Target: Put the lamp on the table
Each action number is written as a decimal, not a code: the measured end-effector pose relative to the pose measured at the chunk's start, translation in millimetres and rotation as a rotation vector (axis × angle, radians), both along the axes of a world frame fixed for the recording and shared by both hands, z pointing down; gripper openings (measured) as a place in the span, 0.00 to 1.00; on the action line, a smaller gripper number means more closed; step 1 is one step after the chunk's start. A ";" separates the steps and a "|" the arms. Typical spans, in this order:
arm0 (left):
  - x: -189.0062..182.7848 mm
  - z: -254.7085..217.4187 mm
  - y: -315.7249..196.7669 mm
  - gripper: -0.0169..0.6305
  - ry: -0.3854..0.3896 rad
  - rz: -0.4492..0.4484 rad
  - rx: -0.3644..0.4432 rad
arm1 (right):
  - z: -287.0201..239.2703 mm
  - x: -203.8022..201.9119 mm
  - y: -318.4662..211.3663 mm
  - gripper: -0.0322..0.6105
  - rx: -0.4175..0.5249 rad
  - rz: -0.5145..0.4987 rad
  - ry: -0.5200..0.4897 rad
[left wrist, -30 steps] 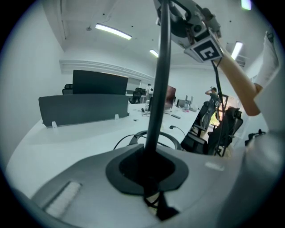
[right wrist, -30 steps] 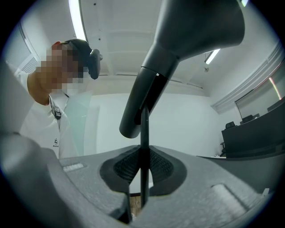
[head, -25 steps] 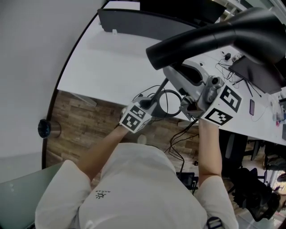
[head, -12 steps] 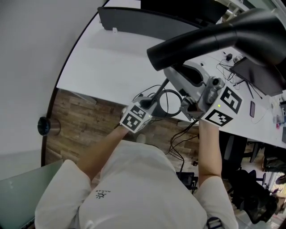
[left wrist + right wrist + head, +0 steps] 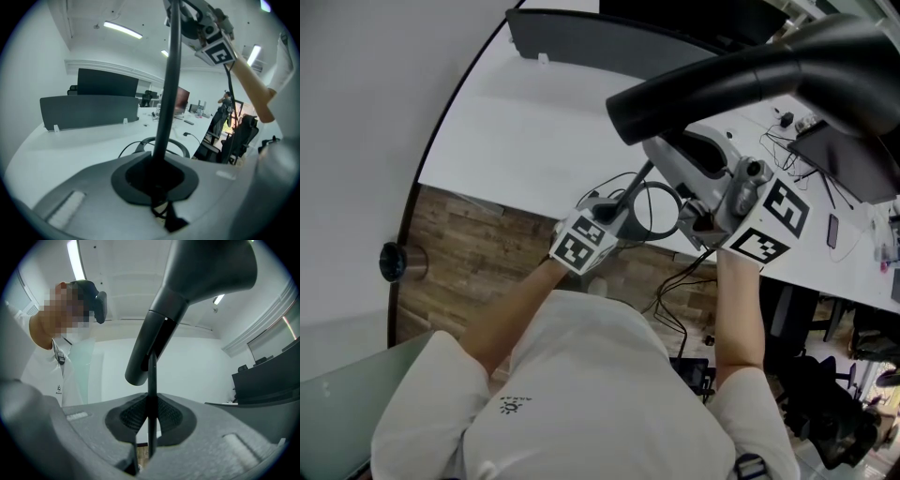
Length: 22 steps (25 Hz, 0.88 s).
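Both bare forearms reach forward from the body, the left forearm (image 5: 511,314) angled in toward the middle, the right forearm (image 5: 739,309) running straight ahead; the left gripper (image 5: 154,176) has its jaws closed on the lamp (image 5: 741,80) low on the dark stem (image 5: 168,93), which rises straight up out of its pads; the right gripper (image 5: 150,416) is clamped on the same thin stem higher up, just under the lamp head (image 5: 187,301); the lamp is held in the air over the near edge of the white table (image 5: 534,141), with wooden floor (image 5: 478,253) below the grippers; the head's long axis runs from its open end at the left up toward the right in the head view, tilted rather than level; against a second ago almost nothing differs, both grips are as before and the lamp head has shifted only slightly.
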State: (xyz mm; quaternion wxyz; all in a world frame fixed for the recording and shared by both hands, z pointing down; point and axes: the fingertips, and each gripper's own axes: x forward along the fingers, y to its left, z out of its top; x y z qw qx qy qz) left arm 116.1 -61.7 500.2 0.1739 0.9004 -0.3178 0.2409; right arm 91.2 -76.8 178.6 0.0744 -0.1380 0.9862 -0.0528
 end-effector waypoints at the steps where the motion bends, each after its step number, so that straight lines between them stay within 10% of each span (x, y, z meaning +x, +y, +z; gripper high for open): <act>1: -0.6 -0.4 -1.0 0.05 0.000 0.003 -0.006 | 0.3 -0.9 -2.2 0.10 -0.001 0.000 0.001; 22: -14.8 7.5 -64.9 0.04 -0.008 0.043 -0.003 | 2.9 -13.0 -67.6 0.10 -0.014 0.045 0.000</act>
